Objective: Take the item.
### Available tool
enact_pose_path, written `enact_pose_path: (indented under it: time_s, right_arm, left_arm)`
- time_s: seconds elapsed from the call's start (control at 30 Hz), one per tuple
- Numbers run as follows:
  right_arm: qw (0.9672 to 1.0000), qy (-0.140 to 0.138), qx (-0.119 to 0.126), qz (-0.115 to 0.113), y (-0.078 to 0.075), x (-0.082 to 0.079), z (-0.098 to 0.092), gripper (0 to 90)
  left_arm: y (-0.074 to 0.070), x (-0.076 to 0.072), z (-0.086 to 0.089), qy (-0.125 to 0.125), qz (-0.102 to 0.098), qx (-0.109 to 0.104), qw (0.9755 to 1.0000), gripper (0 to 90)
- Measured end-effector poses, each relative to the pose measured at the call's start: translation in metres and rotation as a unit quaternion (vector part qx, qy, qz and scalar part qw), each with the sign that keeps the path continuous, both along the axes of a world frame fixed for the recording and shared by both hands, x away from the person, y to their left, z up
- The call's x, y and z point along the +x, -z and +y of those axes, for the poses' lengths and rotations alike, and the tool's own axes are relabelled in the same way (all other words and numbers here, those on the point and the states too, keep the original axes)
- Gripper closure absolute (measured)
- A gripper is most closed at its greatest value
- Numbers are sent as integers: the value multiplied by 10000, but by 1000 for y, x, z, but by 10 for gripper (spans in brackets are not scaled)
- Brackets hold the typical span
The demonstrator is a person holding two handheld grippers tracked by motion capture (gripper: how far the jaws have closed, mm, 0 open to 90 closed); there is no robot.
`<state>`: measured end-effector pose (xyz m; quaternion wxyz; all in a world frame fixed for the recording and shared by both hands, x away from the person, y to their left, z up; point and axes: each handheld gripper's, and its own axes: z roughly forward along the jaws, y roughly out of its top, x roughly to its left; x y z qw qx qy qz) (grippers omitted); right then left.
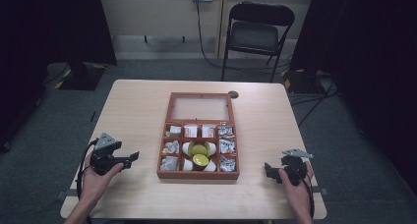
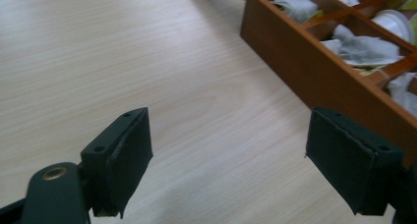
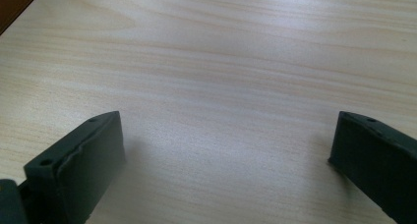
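A brown wooden box (image 1: 198, 174) with its lid laid open behind it sits in the middle of the light wood table (image 1: 137, 106). Its compartments hold tea bags (image 1: 171, 147), white pods (image 1: 188, 164) and yellow-lidded pods (image 1: 200, 159). My left gripper (image 1: 130, 160) hovers left of the box, its jaws pointing toward the box wall. In the left gripper view that gripper (image 2: 228, 160) stands open with nothing between its pads, the box wall (image 2: 305, 71) close at the right. My right gripper (image 1: 268, 170) rests right of the box; in its own view this gripper (image 3: 226, 165) is open over bare wood.
A black folding chair (image 1: 255, 30) stands beyond the far table edge, and cables run across the floor. A small dark round fitting (image 1: 233, 94) sits in the tabletop behind the box lid. Bare wood lies to both sides of the box.
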<state>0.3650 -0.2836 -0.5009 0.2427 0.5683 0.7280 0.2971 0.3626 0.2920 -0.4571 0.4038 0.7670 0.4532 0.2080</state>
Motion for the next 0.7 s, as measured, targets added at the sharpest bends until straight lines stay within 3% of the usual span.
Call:
enact_pose_path:
  time_s: [0.17, 0.37, 0.7]
  right_arm:
    - [10000, 3, -6, 1, 0, 0, 0, 0]
    - [10000, 0, -7, 0, 0, 0, 0, 0]
    - [10000, -1, -8, 1, 0, 0, 0, 0]
  left_arm:
    - [-3, 0, -6, 130, -13, 9, 9999, 177]
    - [-6, 2, -10, 167, 60, -154, 9997, 185]
    - [-24, 12, -23, 326, -55, -338, 9989, 185]
